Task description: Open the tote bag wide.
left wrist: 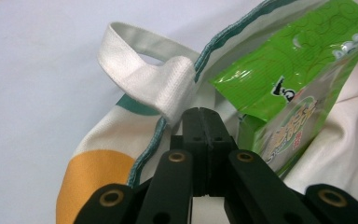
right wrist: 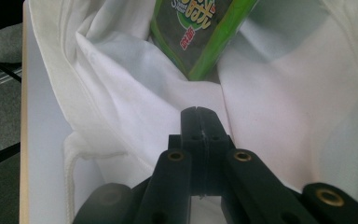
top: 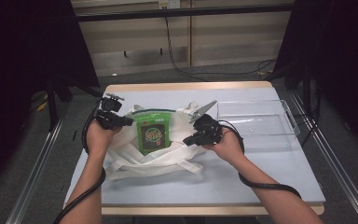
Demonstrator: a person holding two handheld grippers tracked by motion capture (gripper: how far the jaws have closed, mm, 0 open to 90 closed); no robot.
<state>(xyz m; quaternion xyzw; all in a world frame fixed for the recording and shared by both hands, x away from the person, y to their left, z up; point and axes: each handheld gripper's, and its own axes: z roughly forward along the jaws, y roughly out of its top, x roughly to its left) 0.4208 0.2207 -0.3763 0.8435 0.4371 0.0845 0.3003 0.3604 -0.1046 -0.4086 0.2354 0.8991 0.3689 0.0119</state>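
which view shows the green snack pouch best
The high view: the glossy green snack pouch lies whole on the white cloth tote bag, front label facing up, between both grippers. The left gripper view shows its top corner and part of the label close up. The right gripper view catches one cropped end.

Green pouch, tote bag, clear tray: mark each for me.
green pouch (top: pixel 153 132), high view, on its printed front panel.
tote bag (top: pixel 121 156), high view, on the white cloth below the pouch.
clear tray (top: pixel 292 125), high view, on its right wall.
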